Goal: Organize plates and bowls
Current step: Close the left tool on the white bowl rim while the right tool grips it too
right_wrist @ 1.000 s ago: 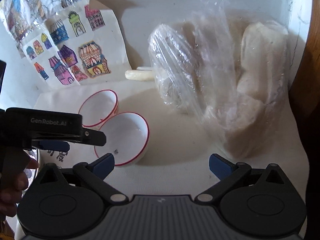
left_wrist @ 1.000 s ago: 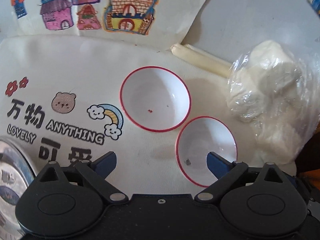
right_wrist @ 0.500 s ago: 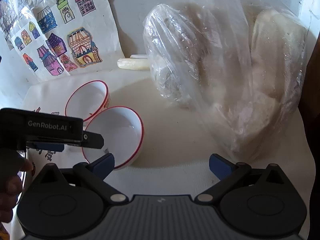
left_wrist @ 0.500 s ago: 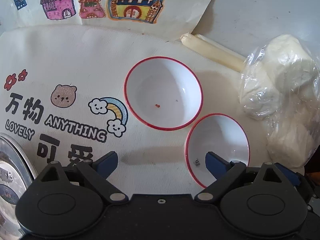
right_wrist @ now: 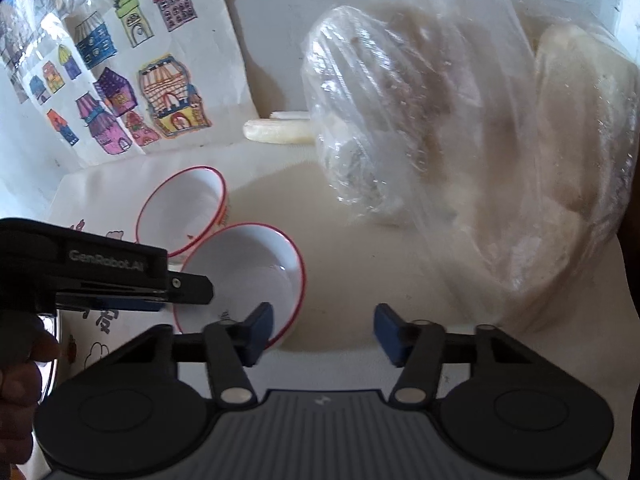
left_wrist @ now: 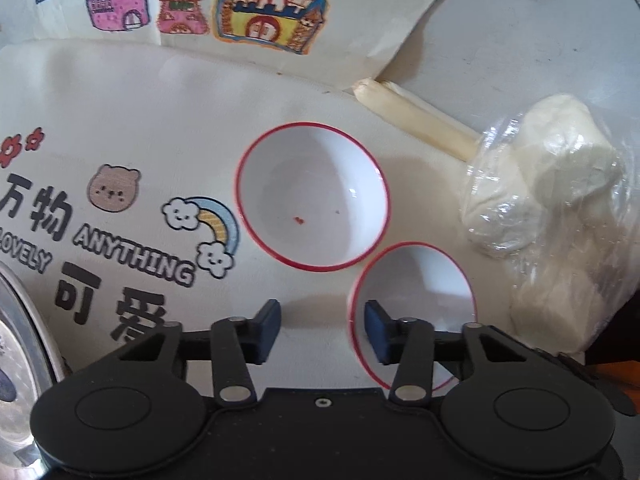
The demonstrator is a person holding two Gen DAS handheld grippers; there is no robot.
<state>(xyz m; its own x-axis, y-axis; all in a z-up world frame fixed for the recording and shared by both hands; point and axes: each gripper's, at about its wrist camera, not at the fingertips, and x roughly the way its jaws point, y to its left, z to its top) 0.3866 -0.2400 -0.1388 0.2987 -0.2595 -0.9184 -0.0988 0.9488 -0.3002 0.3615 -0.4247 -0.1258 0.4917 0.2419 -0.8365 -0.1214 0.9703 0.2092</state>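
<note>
Both grippers part-open over the near bowl's rim, nothing clamped yet.

Left gripper (left_wrist: pixel 322 330): jaws apart, holding nothing; its right finger sits inside the near bowl (left_wrist: pixel 424 292) at the rim, its left finger outside over the printed cloth (left_wrist: pixel 120 120). Right gripper (right_wrist: pixel 323 332): also apart and empty; its left finger overlaps the same bowl's rim from the opposite side, its right finger over bare cloth. Can't tell whether either finger touches the bowl. Far bowl (left_wrist: pixel 312 196), also white with a red rim, stands upright just beside the near one, rims almost touching, red specks inside. A metal plate (left_wrist: pixel 20 360) shows at the left edge of the left wrist view. Bagged white lumps (right_wrist: pixel 472 152) sit to the right, with a pale roll (left_wrist: pixel 416 120) behind the bowls and house drawings (right_wrist: pixel 132 92) on the back wall.
</note>
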